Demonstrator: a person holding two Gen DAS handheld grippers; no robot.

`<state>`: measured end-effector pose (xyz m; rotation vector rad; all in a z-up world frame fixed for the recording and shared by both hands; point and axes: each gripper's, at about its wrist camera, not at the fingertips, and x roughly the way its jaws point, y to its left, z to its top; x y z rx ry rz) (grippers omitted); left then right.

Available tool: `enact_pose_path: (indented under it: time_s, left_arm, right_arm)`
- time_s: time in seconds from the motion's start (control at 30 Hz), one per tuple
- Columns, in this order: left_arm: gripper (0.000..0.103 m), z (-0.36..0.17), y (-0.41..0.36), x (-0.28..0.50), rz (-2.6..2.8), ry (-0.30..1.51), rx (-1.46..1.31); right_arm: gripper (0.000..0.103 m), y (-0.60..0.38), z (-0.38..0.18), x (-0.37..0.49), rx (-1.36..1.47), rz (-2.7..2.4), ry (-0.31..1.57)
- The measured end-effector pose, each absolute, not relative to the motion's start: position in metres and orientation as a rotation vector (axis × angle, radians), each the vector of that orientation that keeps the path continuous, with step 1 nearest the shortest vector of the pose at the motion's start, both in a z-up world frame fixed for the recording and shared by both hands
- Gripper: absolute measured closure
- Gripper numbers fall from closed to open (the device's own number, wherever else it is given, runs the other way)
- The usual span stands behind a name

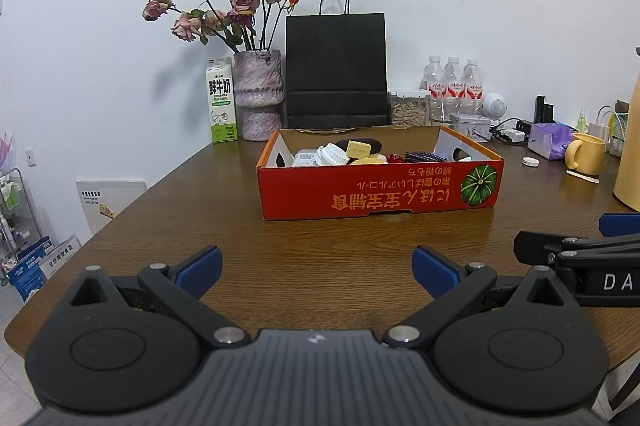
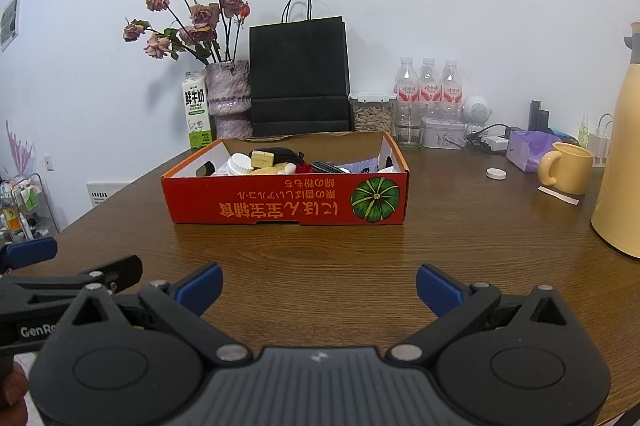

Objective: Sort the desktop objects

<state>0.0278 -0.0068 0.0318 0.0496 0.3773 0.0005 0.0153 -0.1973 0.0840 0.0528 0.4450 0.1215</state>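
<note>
Grippers first. My left gripper hangs low over the brown wood-grain table, its blue-padded fingers spread wide with nothing between them. My right gripper sits beside it at the same height, fingers equally wide apart and likewise holding nothing; each one shows at the edge of the other's view.

Ahead of both, well apart from the fingertips and separated by bare tabletop, stands the shallow red cardboard box printed with a green pumpkin. From the left view it lies slightly right of centre; from the right view, slightly left. I therefore place it between my two grippers, straight in front.

Inside the box I note the sorted objects: a white ribbed round cap, a pale yellow rectangular block, a dark striped pouch and other small pieces I cannot identify.

To the right of the box, on the table, lie a small white round lid and a yellow ceramic mug.

Behind the box, against the white wall, stand a green-and-white milk carton, a mottled purple vase of dried pink roses, a black paper carrier bag and three clear water bottles with red labels.
</note>
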Motion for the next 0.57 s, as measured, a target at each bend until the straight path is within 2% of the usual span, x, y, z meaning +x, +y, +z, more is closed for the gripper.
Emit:
enact_pose_path:
  time_s: [0.57]
  left_arm:
    - [0.000,0.0290,-0.0041,0.0282,-0.006,0.391,0.035]
  right_arm:
    - [0.000,-0.1984,0.0815,0.0144,0.051,0.121,0.445]
